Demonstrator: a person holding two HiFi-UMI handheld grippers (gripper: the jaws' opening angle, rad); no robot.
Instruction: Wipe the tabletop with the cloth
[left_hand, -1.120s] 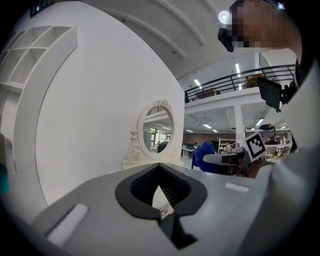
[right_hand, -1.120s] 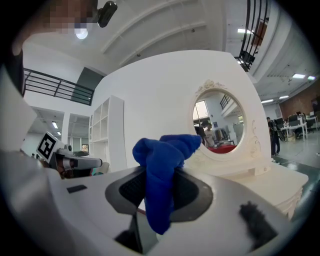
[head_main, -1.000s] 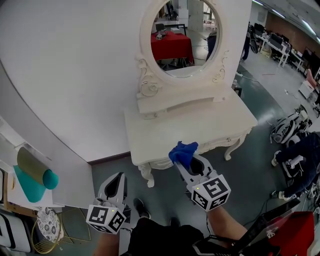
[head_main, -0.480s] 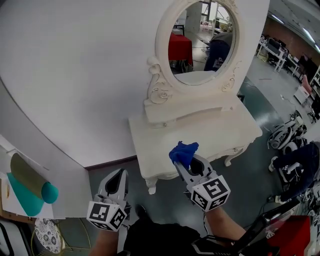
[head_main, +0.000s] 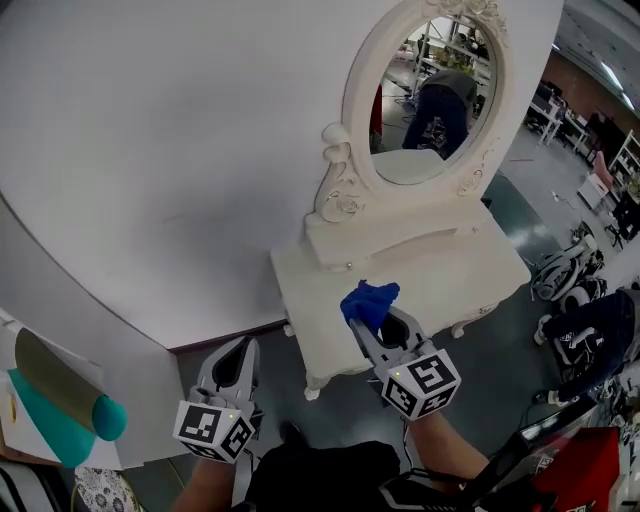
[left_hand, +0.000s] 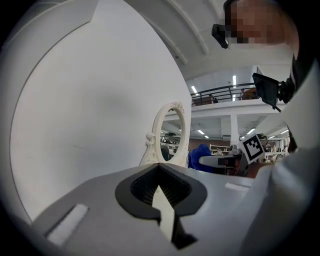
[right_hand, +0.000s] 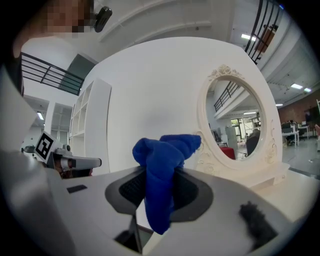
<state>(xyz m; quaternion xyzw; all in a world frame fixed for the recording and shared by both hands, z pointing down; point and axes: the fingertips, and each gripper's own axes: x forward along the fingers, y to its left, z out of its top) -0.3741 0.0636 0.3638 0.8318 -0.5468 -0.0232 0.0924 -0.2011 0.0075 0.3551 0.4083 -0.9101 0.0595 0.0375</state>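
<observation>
White dressing-table surface: bare top, curved front edge, oval mirror on a raised base along the back edge, set against a white wall. Blue cloth: bunched, pinched in the right claw, seen over the front left part of the top. Left claw: closed on nothing, low over the floor, clear of the near-left corner. Grey floor: open in front and to the right of the surface.

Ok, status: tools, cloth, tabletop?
Right tool shut on blue cloth, held up short of the tabletop. Left tool shut, empty, low at left. Only the mirror stands on it, at the rear.
</observation>
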